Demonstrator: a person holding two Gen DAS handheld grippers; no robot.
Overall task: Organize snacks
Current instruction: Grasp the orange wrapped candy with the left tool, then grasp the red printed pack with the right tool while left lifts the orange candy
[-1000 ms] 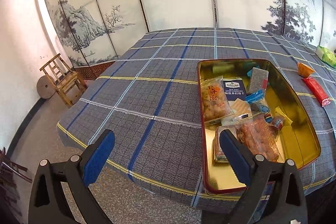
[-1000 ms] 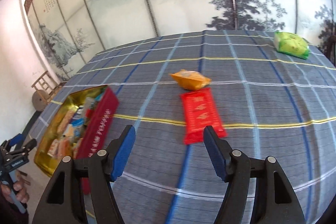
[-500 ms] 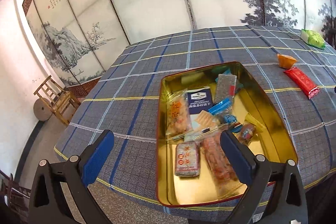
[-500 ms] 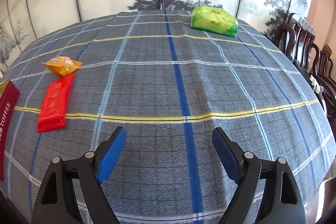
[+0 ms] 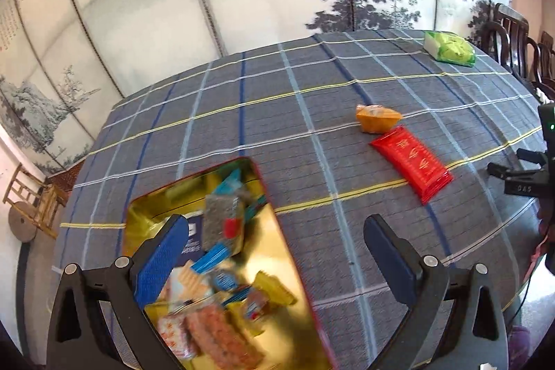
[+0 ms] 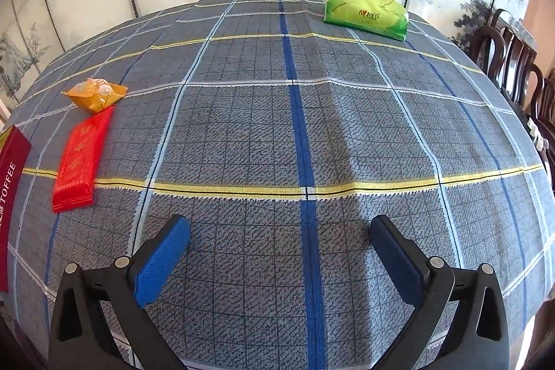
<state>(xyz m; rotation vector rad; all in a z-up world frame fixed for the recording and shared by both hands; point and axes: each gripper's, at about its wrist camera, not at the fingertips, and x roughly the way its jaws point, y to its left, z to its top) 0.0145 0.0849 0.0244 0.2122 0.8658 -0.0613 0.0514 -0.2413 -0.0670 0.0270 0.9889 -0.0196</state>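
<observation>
Beside the open tin [image 5: 295, 252], where the gathered snacks sit, a red packet [image 6: 81, 158] and an orange sweet [image 6: 95, 94] wait loose; both claws, left gripper [image 5: 277, 252] and right gripper [image 6: 281, 252], hang spread and empty, the right's jaws just widened, seemingly to collect them

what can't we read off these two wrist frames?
- Left wrist: snacks in the gold-lined red tin are motion-blurred, partly behind the left gripper; tin's near end is cut off.
- Right wrist: only the tin's wall shows, lettering clipped.
- Green plastic pack: print too small.
- Right gripper: open over bare checked tablecloth.
</observation>
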